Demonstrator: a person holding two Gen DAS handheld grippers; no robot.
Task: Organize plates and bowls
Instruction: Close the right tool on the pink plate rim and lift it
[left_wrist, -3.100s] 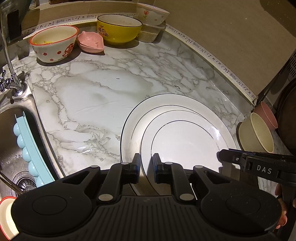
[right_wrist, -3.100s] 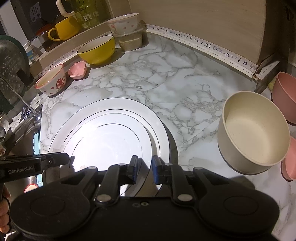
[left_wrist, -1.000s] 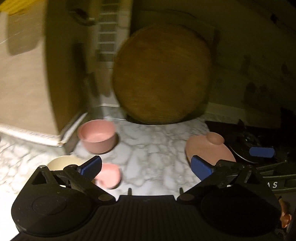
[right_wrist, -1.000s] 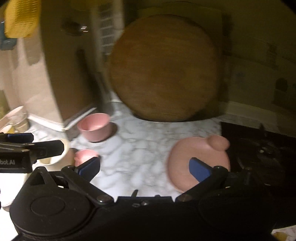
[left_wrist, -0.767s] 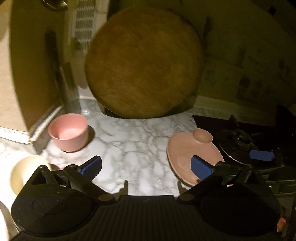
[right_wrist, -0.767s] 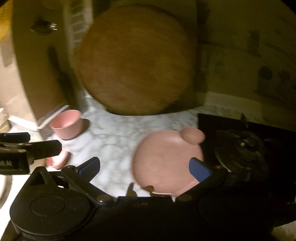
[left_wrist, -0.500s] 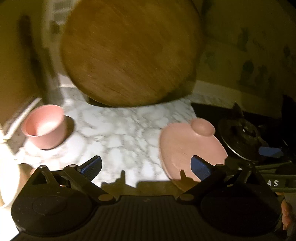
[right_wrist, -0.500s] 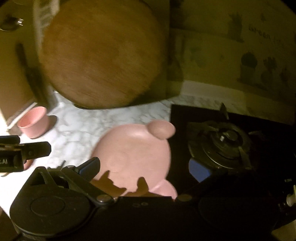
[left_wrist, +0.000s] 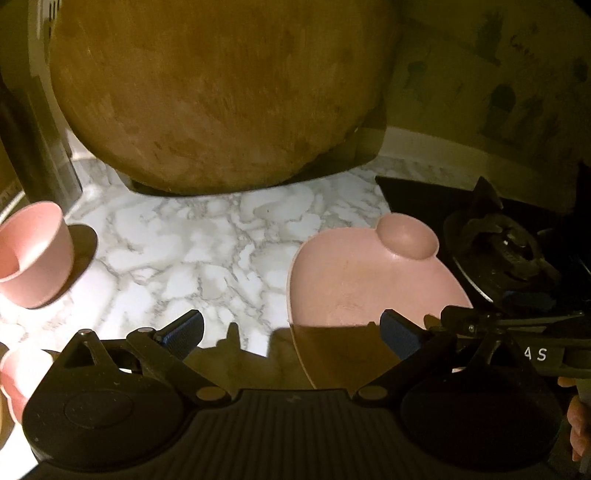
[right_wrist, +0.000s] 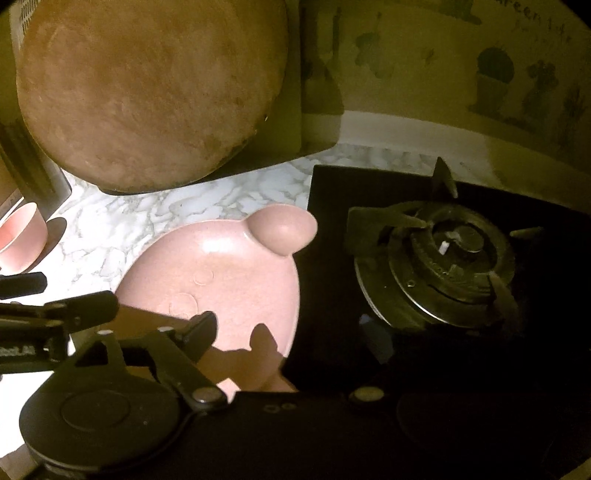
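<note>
We found the round wooden board (left_wrist: 218, 92) leaning upright at the back of the marble bench (left_wrist: 177, 236), filling most of both views. To its right lay the black gas hob (right_wrist: 436, 258), its burner ring dim in the low light. Next in size, the pink plate (left_wrist: 362, 280) with its small round side dish lay flat on the bench, its right edge against the hob. A pink bowl (left_wrist: 31, 254) stood upright near the bench's left end, well apart from the plate, and part of another pink dish (left_wrist: 14, 373) showed at the left wrist view's lower left edge.

We saw the left gripper (left_wrist: 291, 330) with its blue-padded fingers (left_wrist: 183, 328) spread wide, nothing between them, poised over the plate's near left rim. The right gripper (right_wrist: 280, 332) was above the plate's near right side; its jaws had just been closing from full spread, yet we could see only its left finger clearly, the other lost in the dark over the hob, and no pad pressed on the plate.
</note>
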